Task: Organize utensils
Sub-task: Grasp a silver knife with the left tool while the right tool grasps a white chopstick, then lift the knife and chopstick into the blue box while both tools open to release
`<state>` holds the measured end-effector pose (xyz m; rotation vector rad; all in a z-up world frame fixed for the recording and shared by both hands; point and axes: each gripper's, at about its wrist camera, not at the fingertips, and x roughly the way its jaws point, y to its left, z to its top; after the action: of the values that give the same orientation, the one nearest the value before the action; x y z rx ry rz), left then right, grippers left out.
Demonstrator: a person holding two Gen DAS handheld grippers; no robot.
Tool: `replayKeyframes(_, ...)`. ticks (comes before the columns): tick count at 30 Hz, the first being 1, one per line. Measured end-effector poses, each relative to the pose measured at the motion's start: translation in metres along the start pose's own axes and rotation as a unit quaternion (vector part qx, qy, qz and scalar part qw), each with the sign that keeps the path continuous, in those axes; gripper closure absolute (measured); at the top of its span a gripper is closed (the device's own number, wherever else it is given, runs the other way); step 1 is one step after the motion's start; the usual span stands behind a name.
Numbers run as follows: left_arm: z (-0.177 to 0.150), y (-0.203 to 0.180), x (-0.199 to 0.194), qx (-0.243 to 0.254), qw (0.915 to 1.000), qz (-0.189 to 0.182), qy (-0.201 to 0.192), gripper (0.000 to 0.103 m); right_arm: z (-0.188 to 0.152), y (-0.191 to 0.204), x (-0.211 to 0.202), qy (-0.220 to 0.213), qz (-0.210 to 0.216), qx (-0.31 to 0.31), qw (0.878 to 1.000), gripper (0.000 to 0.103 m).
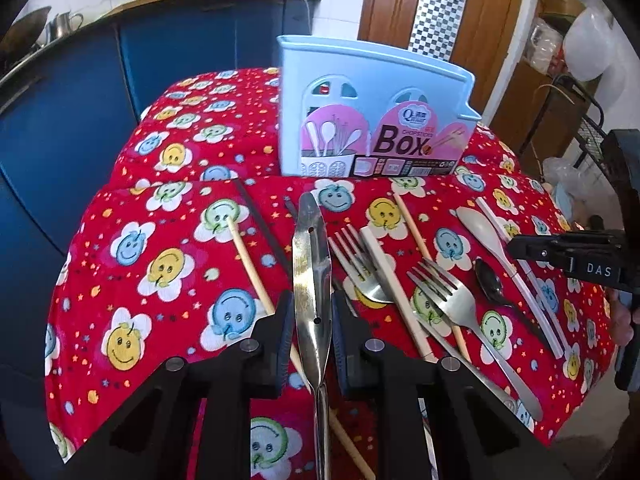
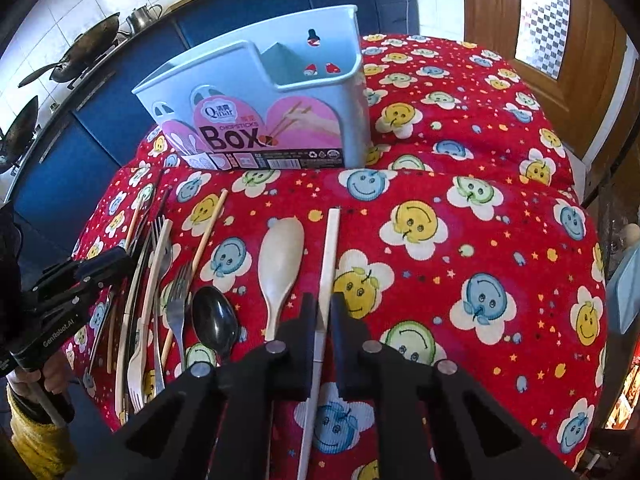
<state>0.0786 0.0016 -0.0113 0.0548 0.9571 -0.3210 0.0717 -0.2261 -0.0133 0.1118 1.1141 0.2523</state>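
In the left wrist view my left gripper [image 1: 312,304] is shut on a steel knife [image 1: 310,248], whose blade points toward the light blue chopsticks box [image 1: 372,92]. In the right wrist view my right gripper [image 2: 323,316] is shut on a white chopstick [image 2: 331,256] lying on the cloth. A cream spoon [image 2: 280,260] and a black spoon [image 2: 214,320] lie just left of it. The box [image 2: 280,92] stands upright at the back, its compartments open on top. Each gripper shows at the edge of the other's view: the right gripper [image 1: 520,248], the left gripper [image 2: 116,260].
Steel forks [image 1: 452,296], wooden chopsticks [image 1: 248,264] and other utensils lie scattered on the red smiley-flower cloth [image 2: 480,240]. Blue cabinets [image 1: 80,120] with woks [image 2: 88,52] stand behind on the left. A wooden door [image 2: 560,60] is at the right. The cloth drops off at the table edges.
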Motion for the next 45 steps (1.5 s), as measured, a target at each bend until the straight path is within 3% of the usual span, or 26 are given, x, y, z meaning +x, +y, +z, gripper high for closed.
replayKeyframes(11, 0.014, 0.000, 0.017, 0.019, 0.9984, -0.003, 0.054, 0.082, 0.018, 0.008, 0.010, 0.081, -0.022, -0.046, 0.995, 0.094)
replayKeyframes(22, 0.021, 0.001, 0.023, 0.042, 0.9966, -0.010, 0.069, 0.084, 0.023, 0.014, 0.014, 0.103, -0.034, -0.074, 0.991, 0.094)
replayKeyframes(27, 0.022, 0.004, 0.022, 0.043, 0.9969, -0.018, 0.063, 0.088, 0.021, 0.019, 0.015, 0.085, -0.034, -0.071, 0.993, 0.093)
replayKeyframes(31, 0.020, 0.014, 0.014, 0.022, 0.9978, -0.033, 0.053, 0.095, 0.016, 0.011, 0.007, 0.065, -0.004, -0.048, 0.997, 0.095)
replayKeyframes(45, 0.006, 0.010, -0.039, -0.004, 0.9977, -0.057, -0.036, 0.097, 0.006, 0.014, -0.049, -0.084, 0.067, -0.028, 0.994, 0.095)
